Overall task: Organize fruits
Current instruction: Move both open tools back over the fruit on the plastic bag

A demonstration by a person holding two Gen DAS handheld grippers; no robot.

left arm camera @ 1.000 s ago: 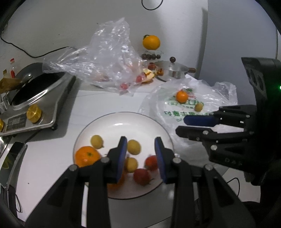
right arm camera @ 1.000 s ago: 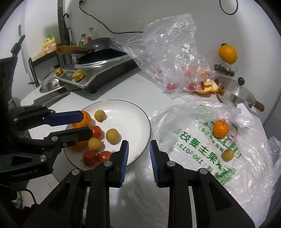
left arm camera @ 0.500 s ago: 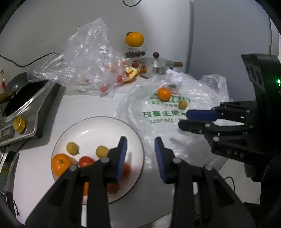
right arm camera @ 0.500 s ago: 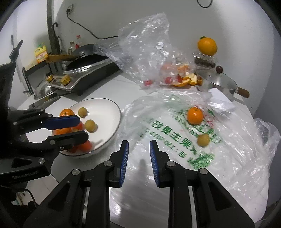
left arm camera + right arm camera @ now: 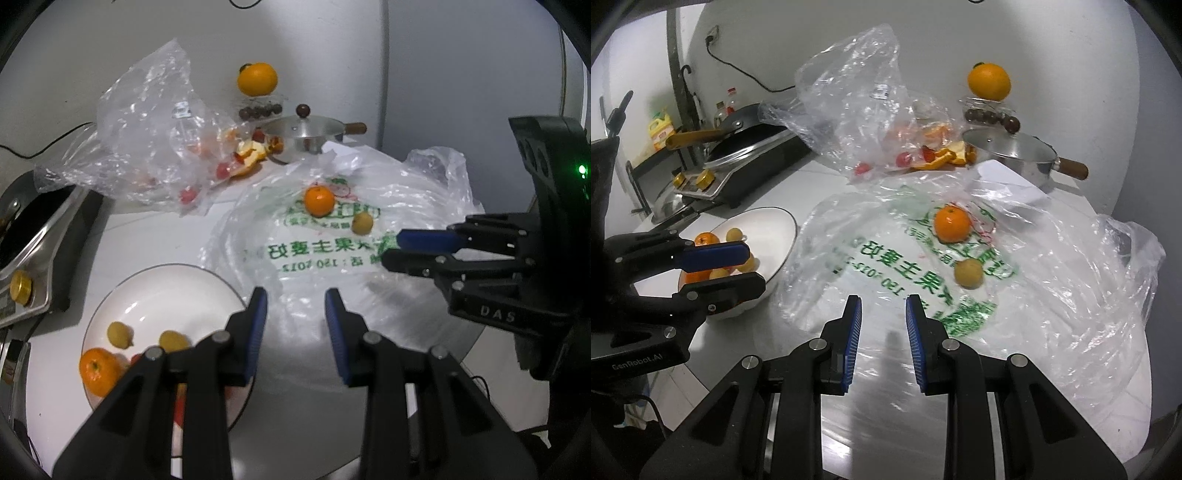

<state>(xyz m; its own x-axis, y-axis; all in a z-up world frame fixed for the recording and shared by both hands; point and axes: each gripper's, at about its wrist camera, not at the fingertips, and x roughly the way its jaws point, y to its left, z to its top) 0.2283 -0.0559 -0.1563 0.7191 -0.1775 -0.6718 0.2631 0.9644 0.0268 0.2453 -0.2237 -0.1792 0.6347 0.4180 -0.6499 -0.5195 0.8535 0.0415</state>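
two fruits left on the printed plastic bag (image 5: 1015, 314): a small orange (image 5: 952, 223) toward the far side, and a small yellow fruit (image 5: 968, 272) just beside it, nearer the cameras, apart from it. both lie on top of the flattened bag with green lettering, which is spread over the desk (image 5: 155, 240).

white plate (image 5: 166, 291) sits left of the bag on the desk, bag edge touching or just overlapping its rim, cannot tell which. on the plate: an orange (image 5: 96, 371), two yellow fruits (image 5: 119, 334) in clear view, some red fruit mostly hidden behind the left gripper's finger.

left gripper (image 5: 295, 321) hangs over the plate's right rim and the bag's near edge, jaws apart by a moderate gap, nothing between them. right gripper (image 5: 882, 332) is over the near part of the bag, short of the yellow fruit, jaws parted, also empty.

farther out: crumpled clear bag (image 5: 147, 140) at the back with red fruit and orange peel (image 5: 251, 155) at its mouth. steel pan with glass lid (image 5: 1008, 151) and wooden handle behind the printed bag. big orange (image 5: 989, 81) perched on a clear container of dark round fruit by the wall. induction cooker (image 5: 738, 166) with a dark pan on the left.
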